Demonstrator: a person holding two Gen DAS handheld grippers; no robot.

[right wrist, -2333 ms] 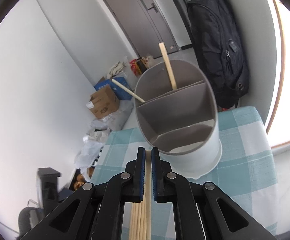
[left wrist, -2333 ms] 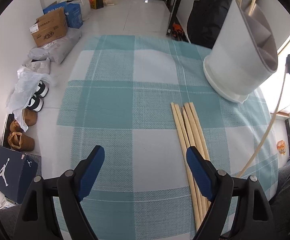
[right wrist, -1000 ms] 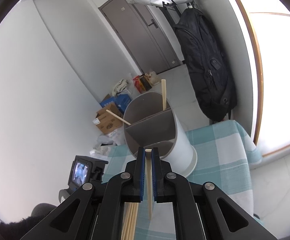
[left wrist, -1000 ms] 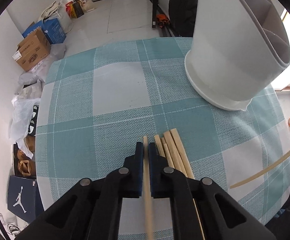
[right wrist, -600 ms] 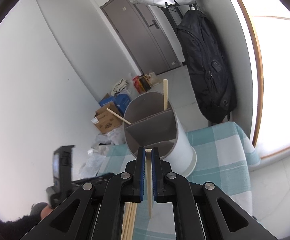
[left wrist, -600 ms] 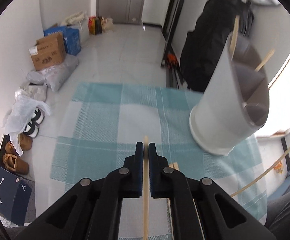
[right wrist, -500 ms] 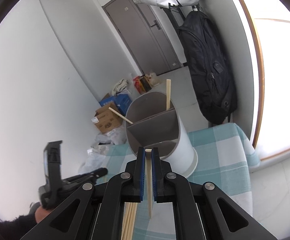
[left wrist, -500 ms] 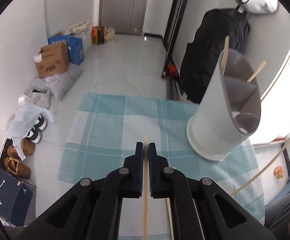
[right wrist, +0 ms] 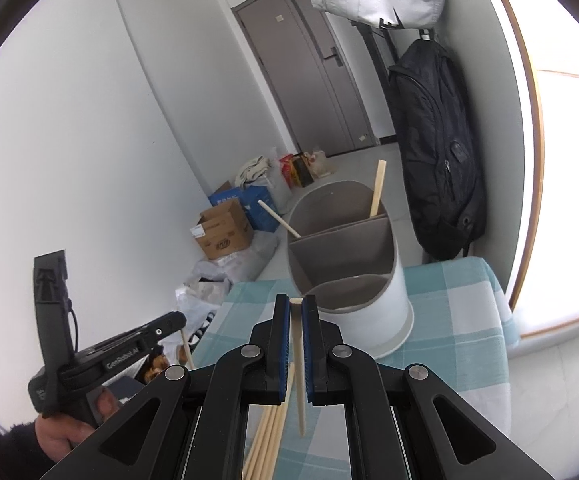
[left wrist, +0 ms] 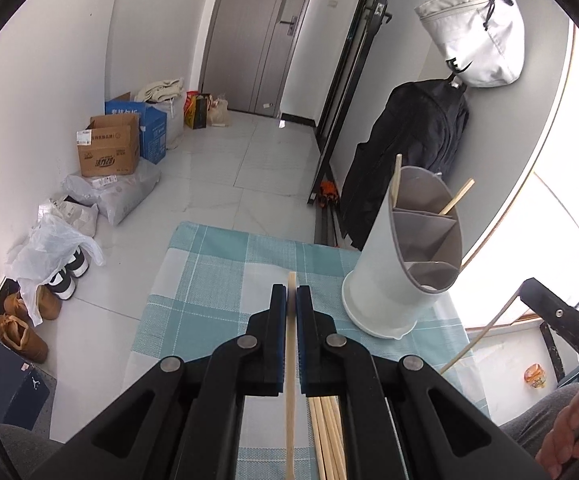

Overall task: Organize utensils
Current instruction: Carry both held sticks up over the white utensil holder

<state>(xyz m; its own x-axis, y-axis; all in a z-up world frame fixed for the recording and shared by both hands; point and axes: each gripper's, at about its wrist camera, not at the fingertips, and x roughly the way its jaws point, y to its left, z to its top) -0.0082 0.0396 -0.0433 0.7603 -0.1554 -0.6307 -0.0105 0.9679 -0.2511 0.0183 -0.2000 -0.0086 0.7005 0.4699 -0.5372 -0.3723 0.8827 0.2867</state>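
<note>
My left gripper [left wrist: 290, 300] is shut on a wooden chopstick [left wrist: 290, 380], held well above the checked tablecloth [left wrist: 209, 280]. My right gripper [right wrist: 296, 312] is shut on another chopstick [right wrist: 299, 368], also held in the air. A white divided utensil holder [left wrist: 401, 276] stands at the table's far right, in front of the right gripper in the right wrist view [right wrist: 353, 280]. It holds two chopsticks [right wrist: 377, 194] in its back compartments. Several loose chopsticks [left wrist: 327, 436] lie on the cloth below my grippers [right wrist: 269, 436].
The table is small, with its edges close on all sides. On the floor at the left are cardboard boxes [left wrist: 107, 152], bags and shoes [left wrist: 21, 328]. A black backpack [right wrist: 437, 152] hangs on the wall behind the holder.
My left gripper closed on a chopstick from the pile and has lifted it high above the table. My right gripper keeps its chopstick raised and has shifted slightly.
</note>
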